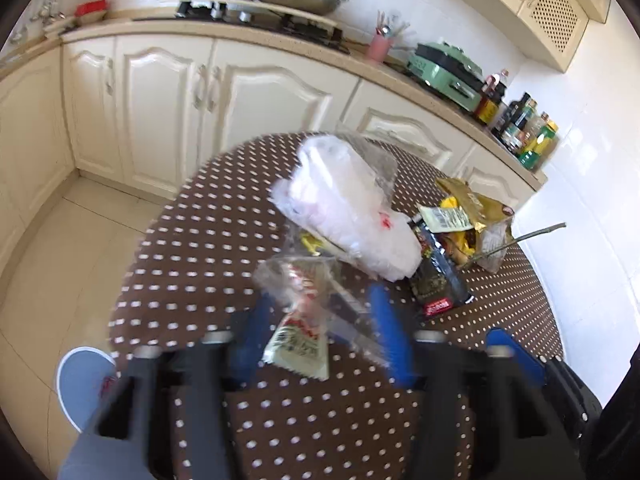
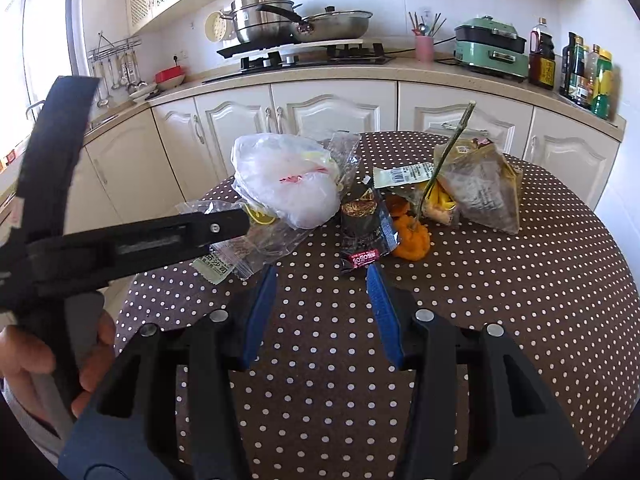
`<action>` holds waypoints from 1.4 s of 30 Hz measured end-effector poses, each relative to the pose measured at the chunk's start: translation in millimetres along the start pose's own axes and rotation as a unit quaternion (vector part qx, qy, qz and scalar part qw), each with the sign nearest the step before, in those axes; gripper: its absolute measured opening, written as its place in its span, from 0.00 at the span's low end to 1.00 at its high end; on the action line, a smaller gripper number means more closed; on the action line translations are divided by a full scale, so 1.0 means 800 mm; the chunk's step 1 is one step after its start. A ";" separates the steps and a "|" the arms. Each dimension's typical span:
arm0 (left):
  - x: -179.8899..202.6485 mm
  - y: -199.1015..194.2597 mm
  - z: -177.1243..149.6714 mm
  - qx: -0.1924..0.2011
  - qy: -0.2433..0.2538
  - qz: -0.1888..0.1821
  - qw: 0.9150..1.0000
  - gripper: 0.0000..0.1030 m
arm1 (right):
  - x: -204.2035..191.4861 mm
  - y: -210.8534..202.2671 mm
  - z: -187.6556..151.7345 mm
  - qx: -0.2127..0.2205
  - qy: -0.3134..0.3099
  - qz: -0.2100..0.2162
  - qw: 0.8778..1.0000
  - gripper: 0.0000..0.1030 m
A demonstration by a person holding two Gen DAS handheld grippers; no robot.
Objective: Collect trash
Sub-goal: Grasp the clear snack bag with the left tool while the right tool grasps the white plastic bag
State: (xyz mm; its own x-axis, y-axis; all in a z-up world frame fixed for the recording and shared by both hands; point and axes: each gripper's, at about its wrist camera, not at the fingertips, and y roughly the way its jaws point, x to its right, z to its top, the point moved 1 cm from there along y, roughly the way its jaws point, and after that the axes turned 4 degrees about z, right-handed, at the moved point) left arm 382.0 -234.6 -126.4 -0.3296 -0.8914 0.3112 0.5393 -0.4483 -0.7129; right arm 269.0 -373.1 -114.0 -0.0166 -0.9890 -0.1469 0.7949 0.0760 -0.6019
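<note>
- Left gripper (image 1: 320,320), lower centre of the left wrist view: blue fingers (image 1: 386,328) narrowed around a clear crinkly wrapper (image 1: 298,308) with a pale printed label; wrapper looks lifted clear of the tabletop (image 1: 192,240). View is motion-blurred, so pad contact is hard to confirm.
- In the right wrist view that gripper's black arm crosses from the left edge, its tip on the same wrapper, left of centre.
- Right gripper (image 2: 322,280), lower centre of the right wrist view: jaws partly apart, nothing between them, tips just short of the trash heap.
- Trash heap sits mid-tabletop, brown cloth with white dots.
- White plastic bag (image 2: 286,184), bunched, centre-left of the heap.
- Black snack packet (image 2: 362,232) with red label, just right of the bag, directly ahead of the right gripper.
- Orange peel (image 2: 412,238) touching the packet's right side, thin green stalk (image 2: 448,148) standing up from it.
- Crumpled gold-and-clear bag (image 2: 486,188) at the right of the heap.
- A hand (image 2: 44,356) grips the left tool's handle, lower left edge.
- Blue slipper (image 1: 82,380) on the floor, lower left of the left wrist view.
</note>
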 end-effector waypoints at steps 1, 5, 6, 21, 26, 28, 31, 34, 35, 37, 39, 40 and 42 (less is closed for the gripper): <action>0.001 0.004 0.000 -0.005 0.001 -0.004 1.000 0.26 | 0.001 0.001 0.000 -0.001 0.001 0.002 1.000 0.46; 0.006 -0.009 -0.010 0.007 0.022 -0.010 1.000 0.08 | 0.003 -0.004 -0.002 0.003 0.009 0.002 1.000 0.46; 0.006 -0.016 -0.014 0.012 0.029 -0.013 0.999 0.07 | 0.003 -0.007 -0.003 0.004 0.011 0.000 1.000 0.46; -0.067 -0.135 -0.070 0.082 0.023 -0.001 0.996 0.04 | -0.059 -0.015 0.001 0.005 -0.010 0.011 1.000 0.64; -0.094 -0.147 -0.079 0.084 0.014 -0.001 0.996 0.04 | -0.094 0.006 0.013 -0.014 -0.030 0.030 0.999 0.71; -0.101 -0.151 -0.084 0.085 0.014 -0.002 0.996 0.04 | -0.108 0.019 0.011 -0.038 -0.034 0.044 0.998 0.72; -0.115 -0.158 -0.092 0.087 0.009 -0.006 0.996 0.04 | -0.118 0.036 0.003 -0.063 -0.030 0.057 0.996 0.72; -0.121 -0.163 -0.100 0.087 0.007 -0.009 0.996 0.04 | -0.122 0.051 -0.004 -0.071 -0.030 0.045 0.996 0.66; -0.121 -0.164 -0.102 0.088 0.009 -0.010 0.996 0.04 | -0.121 0.051 -0.004 -0.069 -0.027 0.046 0.996 0.54; -0.122 -0.170 -0.106 0.093 0.011 -0.015 0.996 0.04 | -0.119 0.044 -0.002 -0.057 -0.018 0.059 0.996 0.39; -0.127 -0.178 -0.110 0.097 0.011 -0.019 0.995 0.04 | -0.122 0.038 -0.002 -0.053 -0.026 0.052 0.997 0.28; -0.131 -0.182 -0.111 0.100 0.008 -0.019 0.995 0.04 | -0.124 0.033 -0.003 -0.049 -0.029 0.049 0.997 0.21; -0.139 -0.189 -0.113 0.104 0.002 -0.022 0.994 0.04 | -0.127 0.024 -0.006 -0.041 -0.036 0.043 0.998 0.14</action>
State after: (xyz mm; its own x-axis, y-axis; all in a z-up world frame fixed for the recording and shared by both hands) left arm 266.7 -62.0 -110.2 -0.3594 -0.8704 0.3366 0.6721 -0.4916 -0.5537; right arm 283.4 -270.4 -114.2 0.0951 -0.9849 -0.1446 0.7395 0.1672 -0.6520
